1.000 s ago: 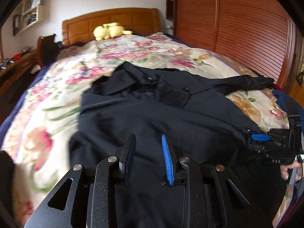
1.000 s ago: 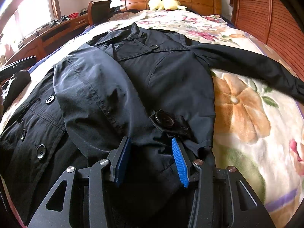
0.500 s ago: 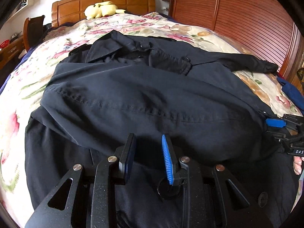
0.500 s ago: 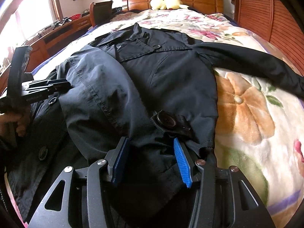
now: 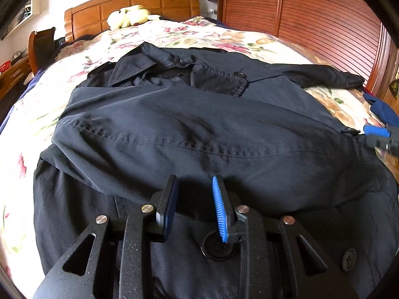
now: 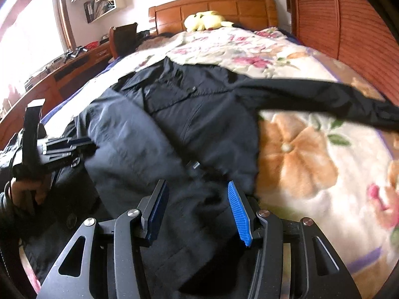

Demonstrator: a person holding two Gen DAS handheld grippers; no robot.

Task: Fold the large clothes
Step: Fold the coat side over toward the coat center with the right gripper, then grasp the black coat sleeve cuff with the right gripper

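Right now my left gripper (image 5: 194,204) hangs low over the dark coat (image 5: 199,129), its jaws parted with nothing between the pads; a big black button (image 5: 217,246) sits on the fabric just under the blue pad. The coat lies spread across the floral bedspread (image 5: 74,57), collar (image 5: 139,67) toward the wooden headboard (image 5: 129,5), and one sleeve (image 5: 187,134) is folded over the body, running crosswise in front of my fingers. The other sleeve (image 6: 324,97) stretches out flat over the bedspread toward the slatted wardrobe doors (image 6: 349,25).

My right gripper (image 6: 197,204) stands at the coat's side edge, jaws apart, and the pads grip no cloth. That view is smeared, so I can't tell whether the pads touch the fabric beneath them, though nothing seems pinched. From there I see my left hand (image 6: 22,191) wrapped around the handle of its gripper, whose fingers point at the folded sleeve's shoulder end. A yellow plush toy (image 6: 204,20) rests against the headboard, well apart from the coat.
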